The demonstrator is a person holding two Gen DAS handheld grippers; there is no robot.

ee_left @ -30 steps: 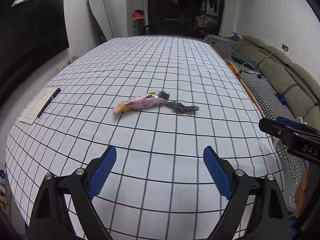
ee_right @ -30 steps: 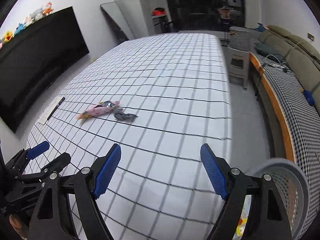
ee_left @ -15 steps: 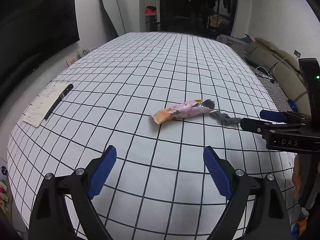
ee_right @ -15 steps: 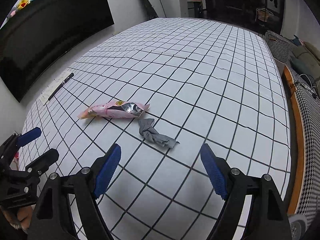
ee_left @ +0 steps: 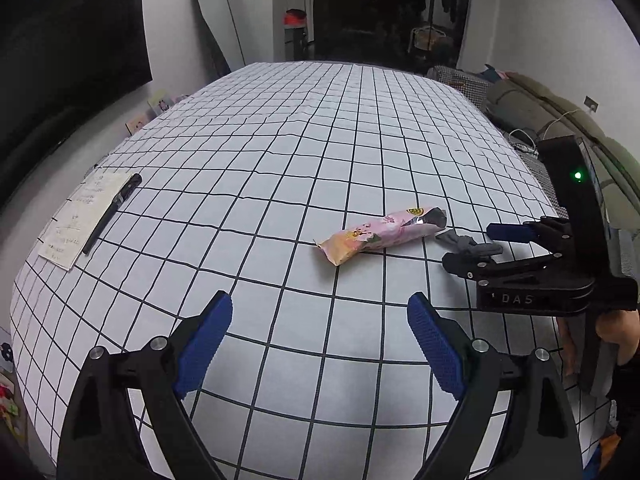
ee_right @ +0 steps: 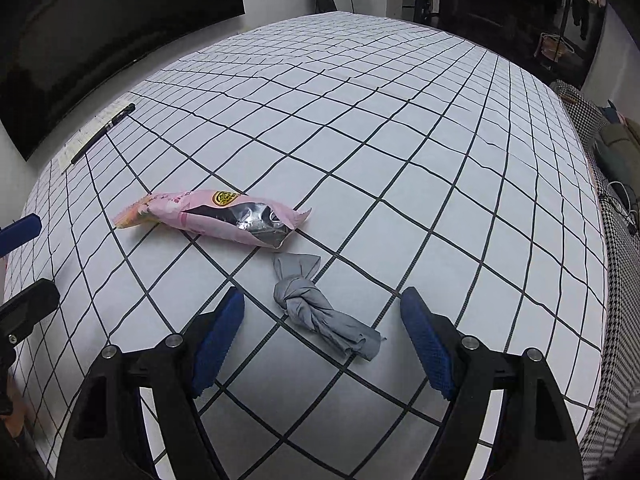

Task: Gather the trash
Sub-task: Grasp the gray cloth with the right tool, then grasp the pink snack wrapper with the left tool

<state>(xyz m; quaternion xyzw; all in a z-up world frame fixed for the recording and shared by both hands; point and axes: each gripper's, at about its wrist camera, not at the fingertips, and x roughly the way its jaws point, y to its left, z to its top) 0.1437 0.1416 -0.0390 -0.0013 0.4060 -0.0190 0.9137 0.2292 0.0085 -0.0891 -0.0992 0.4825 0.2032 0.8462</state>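
- Two bits of trash lie on the table [ee_left: 280, 152], which has a white cloth with black squares on it.
- One is a pink snack wrapper [ee_left: 382, 234]. It is torn open at one end, and the shiny silver inside shows in the right wrist view [ee_right: 216, 216].
- The other is a small gray rag [ee_right: 320, 306] tied in a knot. It lies just beside the torn end of the wrapper, and I cannot tell if they touch.
- The right gripper [ee_right: 322, 342] is wide open. Its two blue pads [ee_right: 218, 338] sit on each side of the gray rag, but they are not touching it.
- In the left wrist view the right gripper [ee_left: 480, 246] comes in from the right side, and it hides most of the gray rag [ee_left: 460, 242].
- The left gripper [ee_left: 320, 348] is wide open too and holds nothing. It hangs over bare cloth near the close edge of the table, well apart from the pink wrapper.
- A sheet of paper [ee_left: 78, 220] lies far off on the left side of the table, with a black pen [ee_left: 112, 214] on top of it.
- A big black screen [ee_left: 68, 52] is on the wall to the left.
- A green sofa [ee_left: 560, 116] stands to the right of the table.
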